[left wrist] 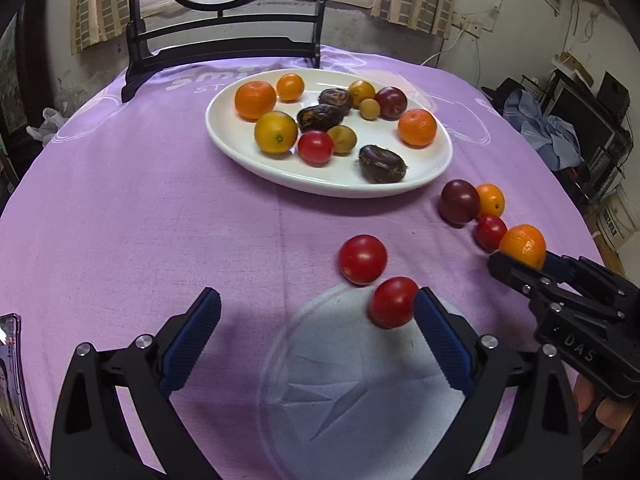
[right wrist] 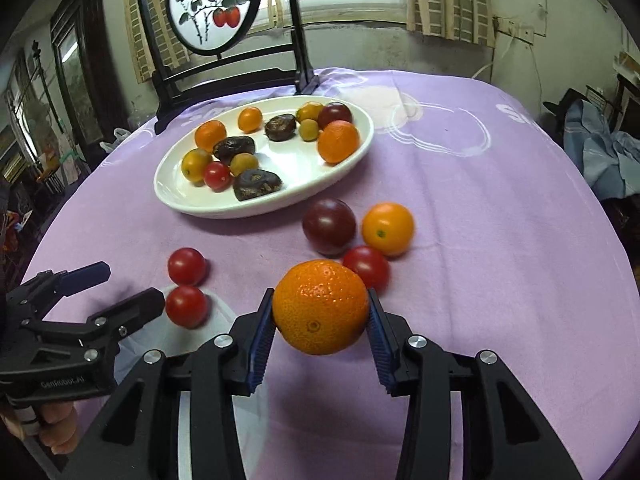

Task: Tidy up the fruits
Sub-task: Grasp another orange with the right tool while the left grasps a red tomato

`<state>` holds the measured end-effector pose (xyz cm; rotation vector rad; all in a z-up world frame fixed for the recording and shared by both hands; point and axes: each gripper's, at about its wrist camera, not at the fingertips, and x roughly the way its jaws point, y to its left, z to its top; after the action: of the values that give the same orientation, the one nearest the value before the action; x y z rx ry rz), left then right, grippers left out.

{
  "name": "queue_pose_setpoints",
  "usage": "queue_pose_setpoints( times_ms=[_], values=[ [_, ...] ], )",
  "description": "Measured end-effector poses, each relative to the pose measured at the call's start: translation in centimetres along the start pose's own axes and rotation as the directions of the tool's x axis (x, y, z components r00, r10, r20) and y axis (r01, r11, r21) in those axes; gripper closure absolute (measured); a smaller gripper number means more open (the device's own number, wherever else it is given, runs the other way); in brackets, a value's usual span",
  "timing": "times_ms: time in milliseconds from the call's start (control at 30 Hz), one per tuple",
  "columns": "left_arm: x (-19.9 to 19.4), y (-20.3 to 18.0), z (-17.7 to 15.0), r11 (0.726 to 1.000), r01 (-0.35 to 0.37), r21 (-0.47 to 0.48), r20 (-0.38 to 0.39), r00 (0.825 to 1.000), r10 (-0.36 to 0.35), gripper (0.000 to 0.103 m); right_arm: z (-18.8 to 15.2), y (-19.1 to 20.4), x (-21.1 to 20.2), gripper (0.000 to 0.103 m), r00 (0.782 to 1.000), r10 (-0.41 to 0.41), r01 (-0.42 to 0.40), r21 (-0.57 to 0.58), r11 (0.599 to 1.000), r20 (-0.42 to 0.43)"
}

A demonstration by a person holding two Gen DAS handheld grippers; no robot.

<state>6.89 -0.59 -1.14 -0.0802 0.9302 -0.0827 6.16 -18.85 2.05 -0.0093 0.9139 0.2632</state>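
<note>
Fruits are split between a white oval ceramic plate [left wrist: 434,168] and the purple cloth-covered round table [left wrist: 140,220]. One round orange mandarin with dimpled peel [right wrist: 321,306] is clamped between the blue ribbed pads of the right gripper [right wrist: 321,320], its jaws closed on the fruit's two sides; whether it rests on the cloth or is lifted off it cannot be told. Just beyond it a small red cherry tomato [right wrist: 366,265] lies on the cloth, touching a dark purple tomato [right wrist: 329,225] and a smooth yellow-orange tomato [right wrist: 387,229] behind it, the three grouped close to the plate's near rim.

To the left, two more red cherry tomatoes lie close together on the cloth. The nearer red tomato [left wrist: 393,302] sits against the inner face of one finger of the left gripper [left wrist: 318,304], whose jaws stand wide apart with nothing clamped between them; the farther red tomato [left wrist: 363,259] lies just ahead of the fingers. A pale round patch [left wrist: 360,380] printed on the cloth spreads under that gripper.

On the plate lie orange mandarins, yellow-orange and red tomatoes, a purple one, small tan round fruits and three dark brown wrinkled pieces. Behind the plate, at the table's far edge, stands a black-framed round painted screen showing red fruit [right wrist: 215,4].
</note>
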Motion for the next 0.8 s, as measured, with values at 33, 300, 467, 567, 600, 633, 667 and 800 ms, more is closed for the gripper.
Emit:
queue_pose_setpoints(
  times_ms=[33,300,467,567,600,633,667,800],
  values=[
    [0.1,-0.1,-0.1,1.0,0.01,0.0,-0.008,1.0,-0.01,0.008,-0.3,-0.4,-0.1,0.059,1.0,0.001,-0.001,0.011,1.0,-0.006],
    [1.5,-0.6,-0.7,0.996,0.072,-0.051,-0.069,0.995,-0.075,0.024,-0.6,-1.6,-0.9,0.059,1.0,0.017,-0.017,0.028,0.999,-0.001],
    [1.8,-1.2,-0.8,0.999,0.037,-0.03,-0.052,0.998,-0.039,0.024,-0.7,-0.9,-1.5,0.059,1.0,0.016,-0.016,-0.008,1.0,0.004],
    [1.9,-1.9,-0.8,0.999,0.041,-0.001,-0.031,0.999,-0.041,0.036,-0.8,-0.2,-2.0,0.059,1.0,0.026,-0.026,-0.035,0.999,0.015],
    [1.9,-2.2,-0.8,0.998,0.058,0.017,-0.031,0.998,-0.058,0.047,-0.8,0.0,-2.0,0.059,0.999,0.03,-0.029,-0.041,0.999,0.014],
    [1.9,-2.6,-0.8,0.997,0.071,0.032,-0.032,0.997,-0.07,0.053,-0.8,0.1,-2.0,0.059,0.999,0.032,-0.031,-0.047,0.998,0.014],
    [1.8,-3.0,-0.9,0.995,0.082,0.047,-0.036,0.996,-0.081,0.063,-0.8,0.2,-2.1,0.059,0.999,0.033,-0.032,-0.049,0.998,0.014],
    [1.6,-4.1,-1.4,0.992,0.072,0.101,-0.035,0.997,-0.069,0.074,-0.9,0.5,-2.0,0.059,0.999,0.03,-0.03,-0.06,0.998,0.009]
  ],
)
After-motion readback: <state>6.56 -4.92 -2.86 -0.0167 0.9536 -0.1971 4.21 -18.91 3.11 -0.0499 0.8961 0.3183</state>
